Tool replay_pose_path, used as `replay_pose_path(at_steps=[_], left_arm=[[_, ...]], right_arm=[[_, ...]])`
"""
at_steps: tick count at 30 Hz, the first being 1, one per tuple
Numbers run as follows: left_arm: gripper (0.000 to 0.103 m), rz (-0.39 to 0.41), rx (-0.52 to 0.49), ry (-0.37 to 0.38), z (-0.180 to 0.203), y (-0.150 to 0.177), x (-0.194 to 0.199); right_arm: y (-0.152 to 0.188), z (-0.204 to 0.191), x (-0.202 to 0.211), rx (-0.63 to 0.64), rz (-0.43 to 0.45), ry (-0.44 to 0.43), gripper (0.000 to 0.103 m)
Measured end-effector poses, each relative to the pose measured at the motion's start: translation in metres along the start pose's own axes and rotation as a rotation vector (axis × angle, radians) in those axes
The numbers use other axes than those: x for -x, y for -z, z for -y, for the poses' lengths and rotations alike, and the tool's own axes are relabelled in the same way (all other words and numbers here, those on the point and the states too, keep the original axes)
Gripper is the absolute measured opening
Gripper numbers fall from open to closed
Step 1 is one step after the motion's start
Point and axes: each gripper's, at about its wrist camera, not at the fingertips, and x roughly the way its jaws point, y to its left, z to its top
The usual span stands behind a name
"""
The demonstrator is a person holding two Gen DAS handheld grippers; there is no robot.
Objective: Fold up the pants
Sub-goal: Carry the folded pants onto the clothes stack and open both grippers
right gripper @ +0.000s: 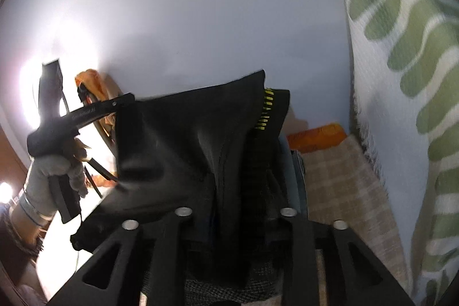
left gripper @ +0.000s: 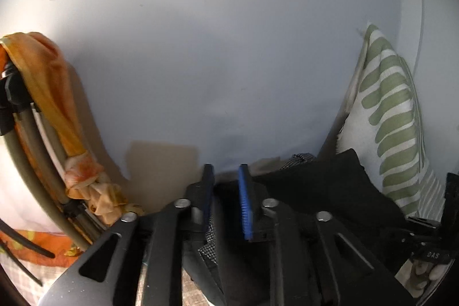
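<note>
The black pants (right gripper: pixel 183 151) hang lifted in the air, stretched between both grippers, with a row of yellow stitches (right gripper: pixel 265 111) by the waistband. In the left wrist view my left gripper (left gripper: pixel 226 202) has its blue-padded fingers (left gripper: pixel 245 202) closed on a fold of black and checked fabric (left gripper: pixel 212 225); more of the pants (left gripper: pixel 324 191) spread to the right. In the right wrist view my right gripper (right gripper: pixel 238 222) is shut on bunched black cloth that hides its fingertips. The left gripper (right gripper: pixel 114 105), held by a gloved hand (right gripper: pixel 54 171), grips the pants' far left edge.
A white cushion with green stripes (left gripper: pixel 390 122) stands at the right, large in the right wrist view (right gripper: pixel 407 76). An orange cloth (left gripper: pixel 48 82) hangs over a folding rack at the left. A pale wall (left gripper: pixel 215 33) is ahead. A beige checked sheet (right gripper: pixel 344 185) lies below.
</note>
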Motion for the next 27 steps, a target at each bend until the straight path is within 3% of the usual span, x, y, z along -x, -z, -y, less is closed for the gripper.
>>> replay_pose_path(at_steps=[2,3,7,9,15,23,27], left_arm=[[0.044,0.001,-0.005,0.0,-0.002,0.002,0.01],[0.046,0.002,-0.009,-0.002,-0.005,0.003,0.014],[0.046,-0.018,-0.017,0.024,-0.006,0.011,0.03],[0.048,-0.026,-0.016,0.043,-0.01,0.017,0.038],[0.058,-0.047,0.015,0.079,-0.017,0.033,0.062],[0.065,-0.062,0.025,0.101,-0.011,0.048,0.1],[0.071,-0.058,0.029,0.097,-0.011,0.053,0.124]], right_arm=[[0.001,0.003,0.003,-0.03,0.005,-0.008,0.038],[0.001,0.003,0.007,-0.051,0.009,-0.015,0.04],[0.002,0.016,0.013,-0.155,0.014,-0.044,0.053],[0.003,0.015,0.017,-0.168,0.028,-0.018,0.056],[0.006,-0.003,0.035,-0.136,0.048,0.038,0.06],[0.008,-0.038,0.073,-0.094,0.091,0.086,0.081],[0.009,-0.06,0.09,-0.063,0.105,0.109,0.084]])
